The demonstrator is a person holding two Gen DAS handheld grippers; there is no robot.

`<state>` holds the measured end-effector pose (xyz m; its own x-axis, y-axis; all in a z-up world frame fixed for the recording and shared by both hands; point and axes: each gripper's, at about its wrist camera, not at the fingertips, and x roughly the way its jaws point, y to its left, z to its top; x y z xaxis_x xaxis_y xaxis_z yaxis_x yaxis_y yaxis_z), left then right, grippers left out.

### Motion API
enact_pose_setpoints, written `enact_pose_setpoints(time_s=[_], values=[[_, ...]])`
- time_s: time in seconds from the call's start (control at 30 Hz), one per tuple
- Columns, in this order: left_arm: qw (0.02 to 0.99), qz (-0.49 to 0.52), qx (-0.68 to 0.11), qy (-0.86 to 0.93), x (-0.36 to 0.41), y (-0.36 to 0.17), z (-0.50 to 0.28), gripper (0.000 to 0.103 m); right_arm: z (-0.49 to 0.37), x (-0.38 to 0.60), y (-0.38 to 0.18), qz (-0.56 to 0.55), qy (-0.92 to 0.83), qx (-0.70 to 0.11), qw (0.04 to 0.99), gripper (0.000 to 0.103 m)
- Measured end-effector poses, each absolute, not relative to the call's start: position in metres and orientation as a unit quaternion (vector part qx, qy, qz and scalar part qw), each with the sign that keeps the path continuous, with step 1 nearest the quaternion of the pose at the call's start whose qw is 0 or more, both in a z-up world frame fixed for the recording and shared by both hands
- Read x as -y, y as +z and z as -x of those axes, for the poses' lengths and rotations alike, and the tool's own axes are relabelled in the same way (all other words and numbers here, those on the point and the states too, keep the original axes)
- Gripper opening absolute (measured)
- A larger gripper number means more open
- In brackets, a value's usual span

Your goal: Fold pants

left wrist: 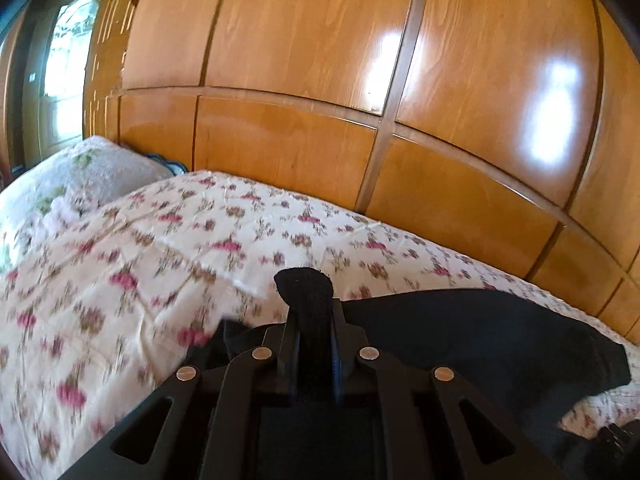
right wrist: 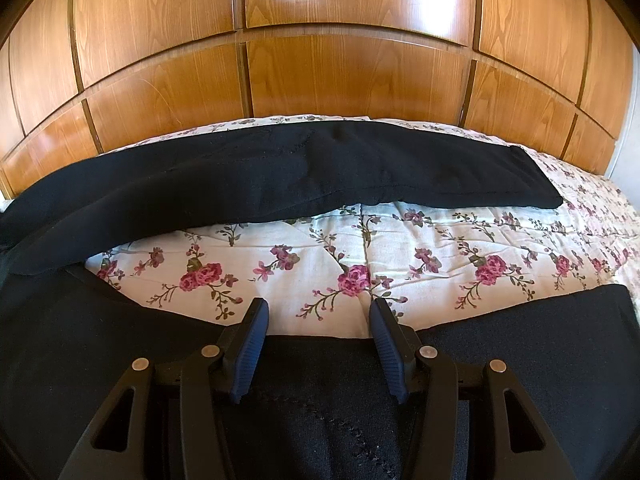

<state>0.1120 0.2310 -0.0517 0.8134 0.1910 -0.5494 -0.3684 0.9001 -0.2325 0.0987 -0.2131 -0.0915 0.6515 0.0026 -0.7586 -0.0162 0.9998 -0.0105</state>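
pants (right wrist: 280, 172): black, spread on the flowered bed (right wrist: 360, 248), one leg at 12 o'clock | left gripper (left wrist: 312, 312): jaws clamped on a fabric fold | right gripper (right wrist: 318, 320): jaws apart over the near leg | advice: close right on the edge, lift both evenly, keep cloth taut

Bedroom in a home. Bed (right wrist: 360, 248) spread with a quilted cream bedspread (left wrist: 120, 280) printed in pink roses. Directly ahead of both grippers, past the bed's far edge, a wall of glossy orange-brown wooden wardrobe panels (right wrist: 160, 12) with window glare on them. Far left of the left gripper: a floral pillow (left wrist: 72, 176) and an arched glazed door (left wrist: 66, 64) letting in daylight.
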Motion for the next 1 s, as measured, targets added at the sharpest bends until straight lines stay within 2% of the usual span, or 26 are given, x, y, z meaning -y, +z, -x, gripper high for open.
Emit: enact_pose_setpoints(time_s=[0.3,0.67,0.8,1.0], values=[[0.935,0.162,-0.271,0.160,-0.213,-0.064,-0.086,0.011,-0.098,0.213,-0.091,0.010,0.005,-0.418,0.909,0.053],[0.939,0.141,-0.262,0.172,-0.207,-0.066,-0.082,0.011,-0.104,0.201,-0.090,0.066,-0.014,-0.440,0.895,0.054],[0.939,0.136,-0.261,0.175,-0.205,-0.067,-0.083,0.011,-0.105,0.185,-0.073,0.114,-0.028,-0.420,0.900,0.054],[0.940,0.145,-0.257,0.170,-0.207,-0.067,-0.081,0.011,-0.122,0.148,-0.047,0.105,0.021,-0.413,0.905,0.054]])
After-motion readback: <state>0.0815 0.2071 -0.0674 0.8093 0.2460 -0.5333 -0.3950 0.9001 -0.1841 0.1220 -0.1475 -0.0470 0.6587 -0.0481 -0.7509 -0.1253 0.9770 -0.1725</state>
